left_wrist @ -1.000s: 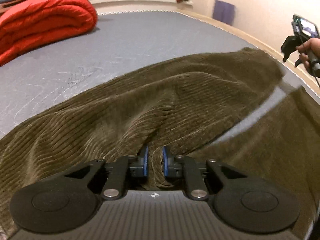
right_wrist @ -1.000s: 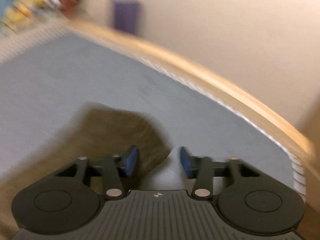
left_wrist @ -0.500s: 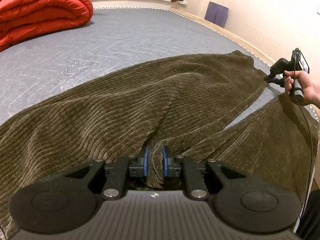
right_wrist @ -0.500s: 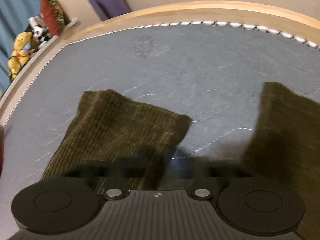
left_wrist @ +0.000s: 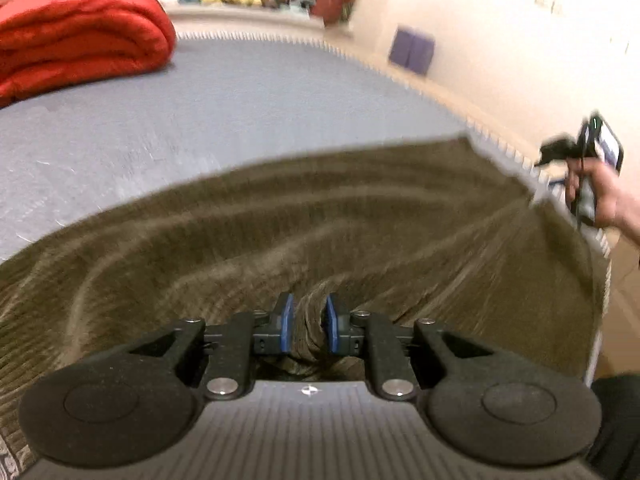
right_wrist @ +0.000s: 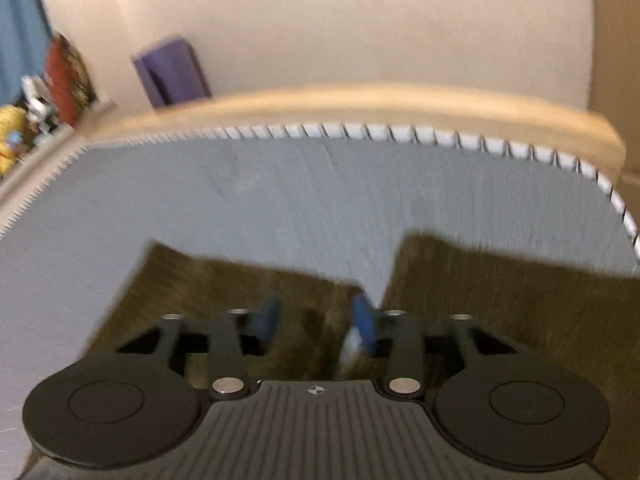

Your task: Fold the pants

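the olive corduroy pants lie spread over the grey bed, filling the lower half of the left wrist view, and the left gripper at bottom centre has its jaws closed on a bunched ridge of the fabric. in the right wrist view the right gripper hangs over the two leg ends at the bottom of the frame, its jaws having just been opening, apart with cloth beneath them and not pinched. a red quilt sits upper left, and the person's hand shows at the right edge.
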A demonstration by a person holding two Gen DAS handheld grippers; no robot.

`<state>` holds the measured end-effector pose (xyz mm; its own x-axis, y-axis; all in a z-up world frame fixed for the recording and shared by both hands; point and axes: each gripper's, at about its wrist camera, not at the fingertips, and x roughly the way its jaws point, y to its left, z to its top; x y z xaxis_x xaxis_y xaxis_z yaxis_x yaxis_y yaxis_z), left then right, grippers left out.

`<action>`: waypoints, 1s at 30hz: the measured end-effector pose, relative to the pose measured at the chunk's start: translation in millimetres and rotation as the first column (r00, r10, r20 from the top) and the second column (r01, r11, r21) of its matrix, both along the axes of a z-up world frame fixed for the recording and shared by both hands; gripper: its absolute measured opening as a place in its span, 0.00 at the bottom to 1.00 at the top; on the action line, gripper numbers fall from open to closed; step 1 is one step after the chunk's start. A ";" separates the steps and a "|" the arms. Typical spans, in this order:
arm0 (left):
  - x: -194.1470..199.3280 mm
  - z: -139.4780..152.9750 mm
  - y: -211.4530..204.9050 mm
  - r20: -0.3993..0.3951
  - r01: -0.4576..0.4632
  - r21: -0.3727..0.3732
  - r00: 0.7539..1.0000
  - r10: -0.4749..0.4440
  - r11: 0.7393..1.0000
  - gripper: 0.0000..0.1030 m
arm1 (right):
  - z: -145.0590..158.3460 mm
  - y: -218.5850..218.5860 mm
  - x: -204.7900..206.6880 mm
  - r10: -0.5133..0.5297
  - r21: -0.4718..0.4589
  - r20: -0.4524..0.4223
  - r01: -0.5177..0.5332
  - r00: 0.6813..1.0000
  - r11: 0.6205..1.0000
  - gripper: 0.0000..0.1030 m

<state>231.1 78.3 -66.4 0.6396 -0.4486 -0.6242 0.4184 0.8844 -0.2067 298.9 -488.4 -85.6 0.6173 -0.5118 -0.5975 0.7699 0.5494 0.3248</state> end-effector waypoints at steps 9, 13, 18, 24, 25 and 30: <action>-28.6 -8.1 6.3 -0.074 -0.117 0.002 0.990 0.117 0.993 0.14 | 66.2 97.7 -95.2 0.362 -0.101 0.224 -0.348 0.905 0.932 0.53; -76.3 3.9 34.8 -0.008 -0.210 -0.026 0.978 0.210 0.977 0.17 | 79.9 164.6 -146.0 0.543 -0.184 0.298 -0.511 0.785 0.840 0.63; -111.8 35.1 59.4 0.100 -0.308 0.020 0.947 0.305 0.951 0.17 | 69.2 251.0 -193.2 0.722 -0.264 0.284 -0.672 0.631 0.692 0.63; -144.8 64.2 101.5 0.188 -0.394 -0.025 0.901 0.391 0.919 0.17 | 21.8 349.7 -237.0 0.925 -0.374 0.099 -0.848 0.366 0.375 0.58; -145.5 66.2 111.3 0.187 -0.405 -0.033 0.896 0.404 0.914 0.17 | 15.5 364.8 -241.1 0.945 -0.361 0.058 -0.876 0.321 0.320 0.54; -132.0 59.8 164.3 0.146 -0.475 -0.035 0.868 0.475 0.879 0.17 | 3.4 434.6 -274.1 0.993 -0.418 -0.086 -0.907 0.085 0.041 0.52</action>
